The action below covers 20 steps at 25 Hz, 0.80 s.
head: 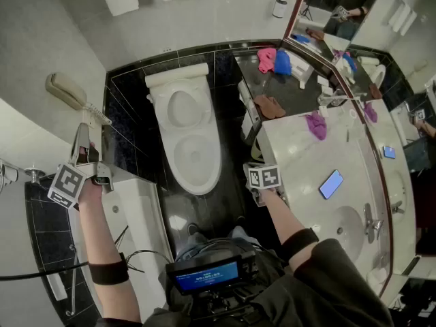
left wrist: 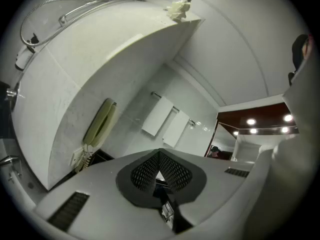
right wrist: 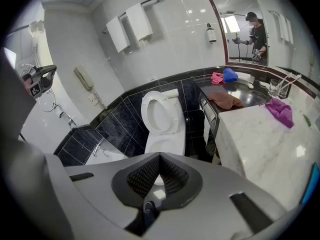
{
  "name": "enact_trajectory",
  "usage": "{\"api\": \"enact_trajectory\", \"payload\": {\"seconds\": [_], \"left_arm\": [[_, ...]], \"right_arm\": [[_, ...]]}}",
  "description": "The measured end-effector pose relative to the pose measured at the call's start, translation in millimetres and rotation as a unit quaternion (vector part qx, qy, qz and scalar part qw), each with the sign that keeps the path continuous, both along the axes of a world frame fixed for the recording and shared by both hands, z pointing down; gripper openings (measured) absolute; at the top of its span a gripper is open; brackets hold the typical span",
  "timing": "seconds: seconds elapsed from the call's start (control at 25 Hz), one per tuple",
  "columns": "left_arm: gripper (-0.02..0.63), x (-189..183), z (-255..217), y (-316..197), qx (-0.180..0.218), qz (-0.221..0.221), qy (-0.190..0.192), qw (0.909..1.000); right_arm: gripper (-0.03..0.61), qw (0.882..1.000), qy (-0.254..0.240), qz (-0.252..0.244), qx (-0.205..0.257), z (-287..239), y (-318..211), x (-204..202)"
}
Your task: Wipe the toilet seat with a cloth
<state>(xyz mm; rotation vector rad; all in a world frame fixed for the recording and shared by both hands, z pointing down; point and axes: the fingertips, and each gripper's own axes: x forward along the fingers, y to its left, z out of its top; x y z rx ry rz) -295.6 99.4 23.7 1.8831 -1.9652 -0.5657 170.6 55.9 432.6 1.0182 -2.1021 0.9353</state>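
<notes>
The white toilet (head: 194, 157) stands against the black tiled wall with its lid (head: 180, 107) raised; the right gripper view shows this toilet (right wrist: 162, 119) straight ahead. Several cloths lie on the dark counter right of it: pink (head: 266, 58), blue (head: 282, 62), brown (head: 270, 105), and a purple one (head: 315, 124) on the marble top. My left gripper (head: 84, 136) is held level over the bathtub, shut and empty, facing the wall (left wrist: 160, 154). My right gripper (head: 255, 172) hangs right of the bowl, tilted down, shut with nothing in it (right wrist: 159, 159).
A bathtub (head: 139, 210) lies at the left and a wall phone (head: 66, 91) hangs above it. The marble vanity (head: 300, 162) at the right carries a phone (head: 332, 183), a sink (head: 347, 227) and a tap (head: 371, 220). Towels (right wrist: 131, 26) hang above the toilet.
</notes>
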Motion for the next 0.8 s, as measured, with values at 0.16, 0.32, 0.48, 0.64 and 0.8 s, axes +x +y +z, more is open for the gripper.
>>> {"api": "enact_trajectory", "payload": {"seconds": [0.16, 0.32, 0.48, 0.64, 0.8], "left_arm": [[0.000, 17.2, 16.7, -3.3, -0.026, 0.010, -0.028, 0.9992], [0.000, 39.2, 40.4, -6.8, -0.059, 0.025, -0.070, 0.9955], [0.000, 59.5, 68.1, -9.0, -0.098, 0.035, -0.121, 0.9871], [0.000, 74.7, 100.3, -6.8, -0.136, 0.047, -0.200, 0.9692], [0.000, 88.8, 146.3, 7.6, -0.178, 0.055, -0.256, 0.9486]], "right_arm": [[0.015, 1.000, -0.005, -0.001, 0.012, -10.2, -6.7, -2.3], [0.015, 0.999, -0.017, -0.004, 0.030, -26.7, -15.9, -8.9], [0.015, 0.998, -0.030, -0.012, 0.057, -52.2, -28.3, -18.4], [0.015, 0.993, -0.042, -0.025, 0.106, -90.9, -42.9, -31.7], [0.015, 0.985, -0.055, -0.044, 0.154, -135.1, -49.5, -45.7]]}}
